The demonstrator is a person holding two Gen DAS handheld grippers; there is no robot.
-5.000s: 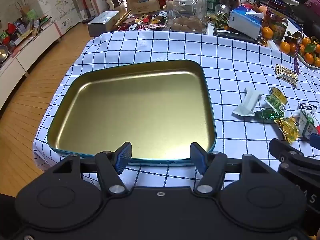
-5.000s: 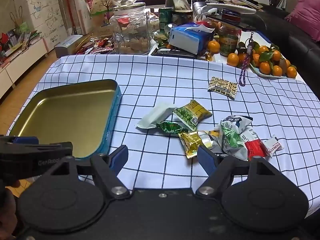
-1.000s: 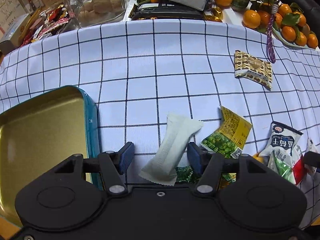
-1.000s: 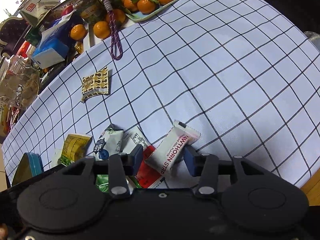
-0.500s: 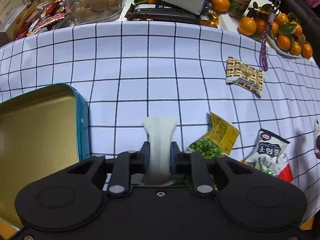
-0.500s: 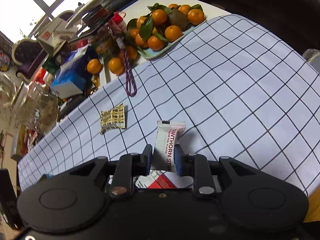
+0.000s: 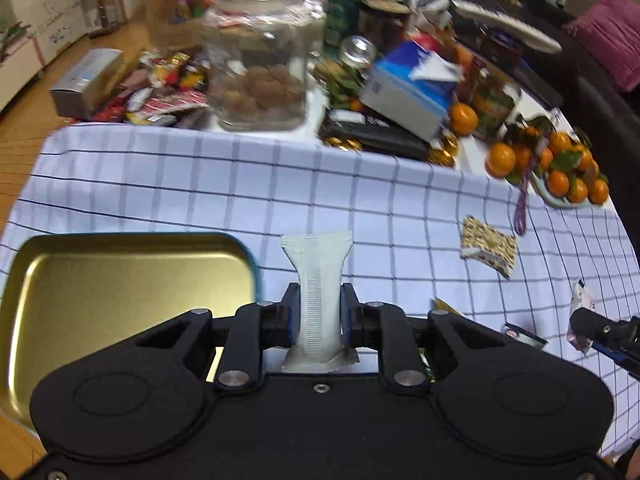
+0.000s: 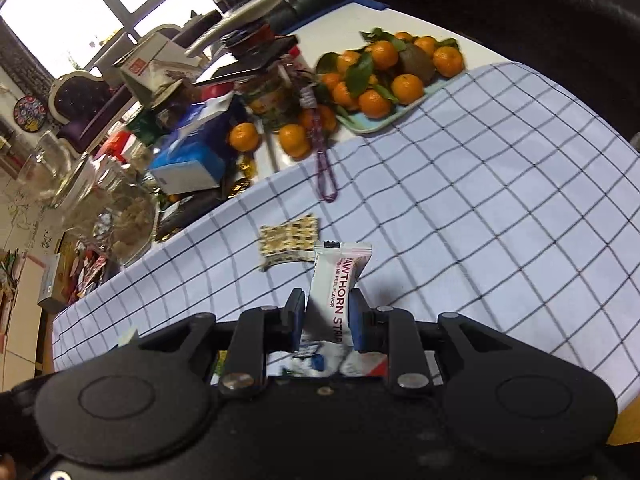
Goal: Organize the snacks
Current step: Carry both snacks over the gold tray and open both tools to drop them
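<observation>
Left hand-held gripper (image 7: pixel 319 318): clamped on white snack packet (image 7: pixel 318 292), blue pads pressed on both sides of its middle; packet stood upright, top seal flared above the fingers, no print legible.
Left pose: raised above checked tablecloth (image 7: pixel 360 200), pointed toward cluttered far end of tabletop; packet hung just right of gold tin tray (image 7: pixel 120 280).
Tray: teal outer rim, gold inside, sat on cloth at left of left view.
Right hand-held gripper (image 8: pixel 325 316): pinched shut around hawthorn strip packet (image 8: pixel 338 280), lower half between the pads, upper end sticking out.
Writing: "AWTHORN STRIP" in dark red down the white wrapper, first letter cut off by a fold; smaller line beside it read roughly "PEEL FLAVOR", partly blurred.
Right pose: view strongly tilted, aimed across cloth toward fruit plate; lifted off the cloth.
Gold-patterned sachet (image 8: pixel 289 240): flat on cloth, just behind the hawthorn packet in right view; also seen alone (image 7: pixel 488 246) in left view.
Loose snacks: blue-white and red-white wrappers under right gripper body, blurred, text unreadable.
Background: plate of mandarins (image 8: pixel 384 76), purple bead string (image 8: pixel 324 172), blue tissue box (image 7: pixel 408 88), glass jar (image 7: pixel 260 68) with brown lumps.
</observation>
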